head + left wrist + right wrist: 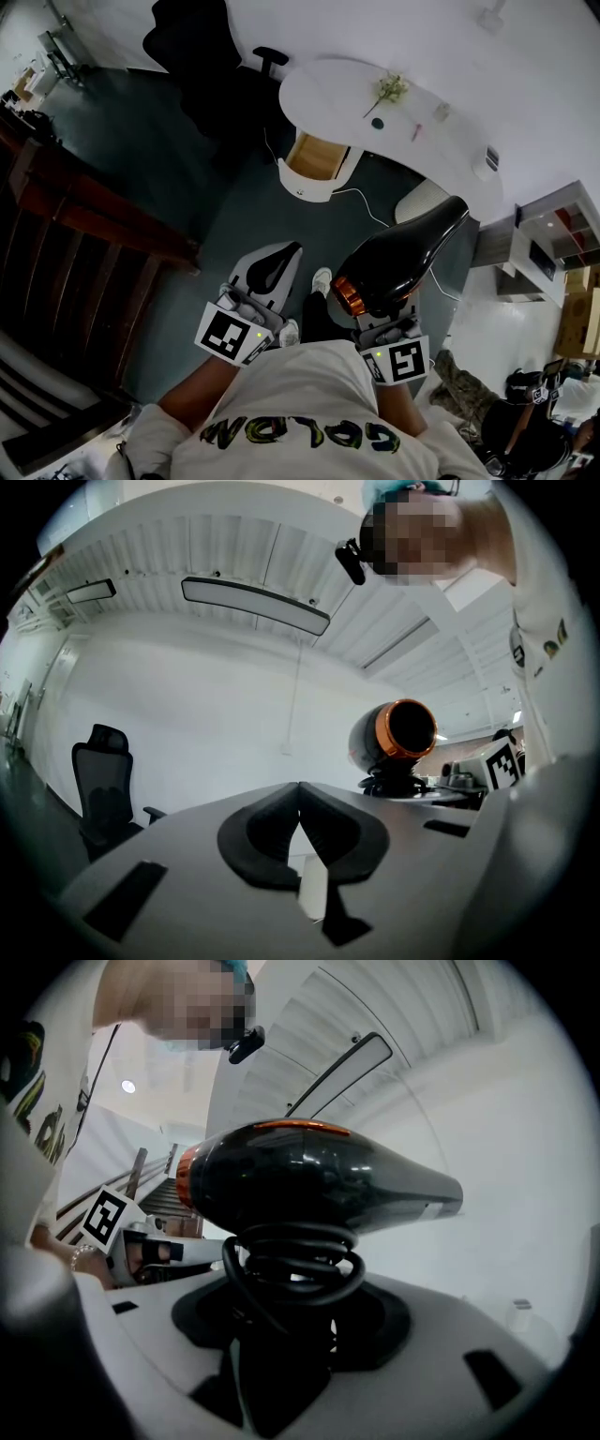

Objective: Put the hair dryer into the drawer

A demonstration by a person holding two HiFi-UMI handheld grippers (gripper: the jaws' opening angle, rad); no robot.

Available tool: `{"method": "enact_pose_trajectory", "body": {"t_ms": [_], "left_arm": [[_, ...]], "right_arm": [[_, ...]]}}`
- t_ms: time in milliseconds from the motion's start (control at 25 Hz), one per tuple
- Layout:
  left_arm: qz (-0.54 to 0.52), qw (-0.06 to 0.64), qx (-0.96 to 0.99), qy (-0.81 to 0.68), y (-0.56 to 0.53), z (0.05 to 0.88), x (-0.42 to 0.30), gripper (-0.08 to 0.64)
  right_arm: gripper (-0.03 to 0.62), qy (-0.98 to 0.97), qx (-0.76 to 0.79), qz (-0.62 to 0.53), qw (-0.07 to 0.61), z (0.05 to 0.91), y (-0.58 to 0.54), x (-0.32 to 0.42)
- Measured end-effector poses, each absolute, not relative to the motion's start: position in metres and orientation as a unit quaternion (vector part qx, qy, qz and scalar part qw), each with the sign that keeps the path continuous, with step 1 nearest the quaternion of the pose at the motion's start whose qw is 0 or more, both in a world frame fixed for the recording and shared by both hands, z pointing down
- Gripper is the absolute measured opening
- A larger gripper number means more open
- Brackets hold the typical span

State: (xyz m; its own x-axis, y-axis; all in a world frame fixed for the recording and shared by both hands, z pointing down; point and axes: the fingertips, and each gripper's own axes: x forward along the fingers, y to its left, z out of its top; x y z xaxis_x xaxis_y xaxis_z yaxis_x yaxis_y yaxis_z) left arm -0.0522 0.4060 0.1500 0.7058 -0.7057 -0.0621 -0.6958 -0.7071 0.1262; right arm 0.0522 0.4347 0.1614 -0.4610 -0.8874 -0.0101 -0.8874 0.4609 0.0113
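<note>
My right gripper point(291, 1327) is clenched on the dryer's point(309, 1180) handle, cord coiled round it, narrow end pointing away from me. My left gripper point(300, 838) is closed, empty. The drawer point(314, 157) stands open at the desk's point(422, 127) left end, well apart from the dryer.

The drawer point(314, 157) stands open at the top by the near edge of the table point(394, 122). The dark floor point(244, 211) on its near side lies bare, so tongs can come in from the front and from above. A black chair point(202, 56) stands well apart to its left, and a white cable point(366, 197) trails past its right beside a pale rounded thing point(422, 199). The table closes off its far side, and the dryer point(403, 253) clamped in the right tongs point(286, 1330) juts toward the drawer's right.
</note>
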Motion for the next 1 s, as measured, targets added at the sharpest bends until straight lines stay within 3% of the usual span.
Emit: {"method": "enact_pose_trajectory", "body": {"t_ms": [1000], "left_arm": [[-0.027, 0.053, 0.915, -0.399, 0.205, 0.157, 0.052, 0.012]], "right_arm": [[0.256, 0.873, -0.488, -0.006, 0.0, 0.169, 0.225, 0.159]]}}
